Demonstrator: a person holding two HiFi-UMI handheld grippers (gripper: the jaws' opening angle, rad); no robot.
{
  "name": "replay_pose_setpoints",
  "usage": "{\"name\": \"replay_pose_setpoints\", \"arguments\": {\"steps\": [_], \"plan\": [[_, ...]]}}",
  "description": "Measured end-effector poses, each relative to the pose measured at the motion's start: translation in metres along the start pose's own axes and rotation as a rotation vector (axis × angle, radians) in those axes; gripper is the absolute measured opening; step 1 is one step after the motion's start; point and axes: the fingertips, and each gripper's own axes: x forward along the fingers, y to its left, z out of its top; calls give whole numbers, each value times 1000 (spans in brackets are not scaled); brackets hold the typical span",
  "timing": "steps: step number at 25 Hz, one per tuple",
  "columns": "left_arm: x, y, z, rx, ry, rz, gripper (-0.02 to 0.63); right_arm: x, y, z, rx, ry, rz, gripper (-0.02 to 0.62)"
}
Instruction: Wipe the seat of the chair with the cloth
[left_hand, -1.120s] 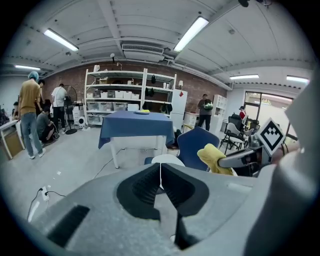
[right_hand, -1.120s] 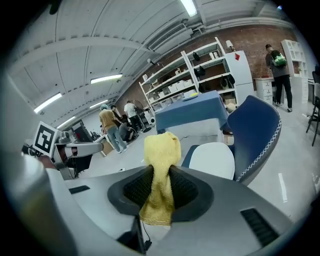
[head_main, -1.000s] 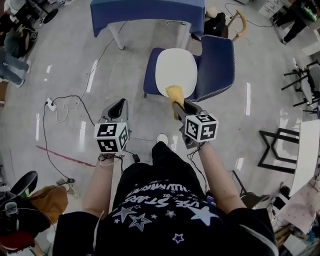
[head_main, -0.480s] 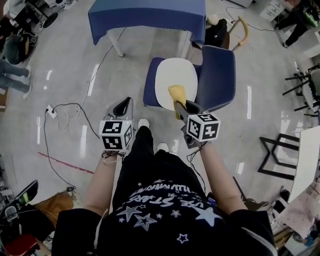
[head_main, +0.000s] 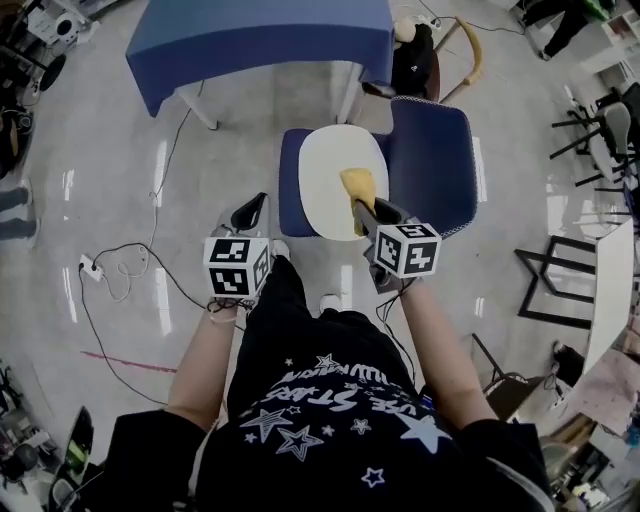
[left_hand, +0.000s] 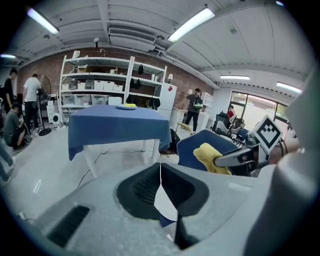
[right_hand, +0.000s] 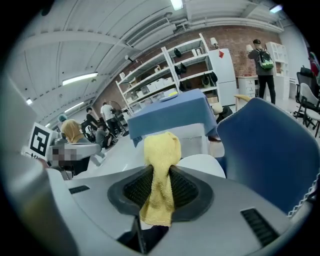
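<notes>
A blue chair (head_main: 440, 165) with a white seat (head_main: 325, 185) stands in front of me, its backrest to the right. My right gripper (head_main: 357, 205) is shut on a yellow cloth (head_main: 358, 186), which hangs just above the near right part of the seat. In the right gripper view the yellow cloth (right_hand: 160, 175) is pinched between the jaws, with the white seat (right_hand: 202, 165) behind it. My left gripper (head_main: 252, 210) is shut and holds nothing, left of the chair over the floor. In the left gripper view the jaws meet, and the cloth (left_hand: 210, 157) shows at right.
A table with a blue cover (head_main: 260, 40) stands just beyond the chair. A wooden chair with a dark bag (head_main: 420, 55) is at the back right. Cables and a power strip (head_main: 95, 270) lie on the floor at left. Black frames (head_main: 560, 290) stand at right.
I have stepped closer to the chair. The right gripper with the cloth now hangs further in over the seat. The left gripper has kept its place beside it.
</notes>
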Motion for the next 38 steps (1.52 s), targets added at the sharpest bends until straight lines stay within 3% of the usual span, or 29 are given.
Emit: {"name": "replay_pose_setpoints", "arguments": {"steps": [10,16,27,38], "plan": [[112,62,-3,6,147,-147,21,117,-27,23,86,100,-122,103],[156,82,-24,-33,210,-103,21,178,-62,15,80,159,-109,103],[250,110,-77,-134,237,24,21,304,-107,-24,3,284,-17,103],[301,115,-129,-159,286,26,21,401,-114,-62,-103,389,46,103]]}}
